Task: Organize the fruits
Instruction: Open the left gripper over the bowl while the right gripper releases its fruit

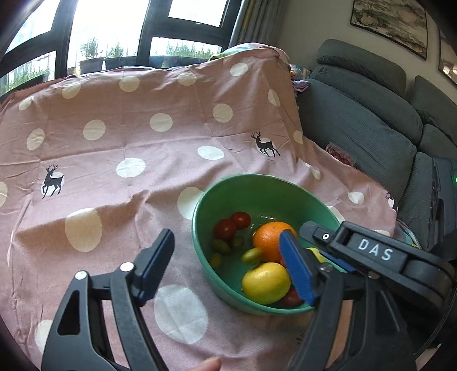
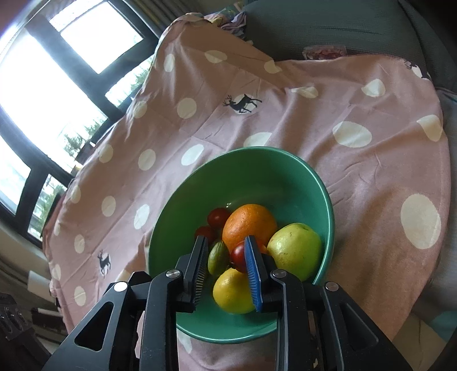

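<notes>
Bowl (image 2: 300, 182), green, on dotted cloth (image 2: 357, 171): holds orange (image 2: 248, 225), apple (image 2: 297, 251), lemon (image 2: 231, 294), tomatoes (image 1: 232, 225), small green fruit. All visible fruit appears gathered; little seems left. Lemon's long axis cannot be told.

Right gripper (image 2: 225, 268): over bowl's near side, fingers apart, gripping nothing.

Left gripper (image 1: 228, 265): beside bowl, spread wide, empty.

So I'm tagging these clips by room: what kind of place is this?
Most likely a home living room: a grey sofa, framed pictures on the wall, big windows onto greenery, and a polka-dot deer cloth under the green fruit bowl.
</notes>
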Demonstrator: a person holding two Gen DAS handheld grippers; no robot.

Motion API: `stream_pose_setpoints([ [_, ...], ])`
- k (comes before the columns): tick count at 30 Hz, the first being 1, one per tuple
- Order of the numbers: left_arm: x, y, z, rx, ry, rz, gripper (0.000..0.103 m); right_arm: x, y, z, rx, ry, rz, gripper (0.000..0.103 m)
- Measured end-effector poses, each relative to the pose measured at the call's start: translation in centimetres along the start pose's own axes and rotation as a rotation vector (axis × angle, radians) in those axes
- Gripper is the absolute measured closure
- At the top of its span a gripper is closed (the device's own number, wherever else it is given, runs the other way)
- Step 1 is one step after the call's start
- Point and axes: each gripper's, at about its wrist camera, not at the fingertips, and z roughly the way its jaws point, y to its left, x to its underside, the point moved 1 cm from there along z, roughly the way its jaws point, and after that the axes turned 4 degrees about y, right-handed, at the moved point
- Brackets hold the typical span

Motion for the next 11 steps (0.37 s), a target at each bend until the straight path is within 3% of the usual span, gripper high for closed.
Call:
stream_pose_setpoints([
  [4,0.0,0.5,-0.4,0.017,0.006,-0.013,0.016,-0.2,-0.3,-0.6,0.020,-0.022,0.006,0.055],
  [11,-0.1,0.5,-1.6,0.020,-0.032,-0.016,0.013,-0.3,-0.3,-1.2,0.030,-0.046,0.018,0.052],
])
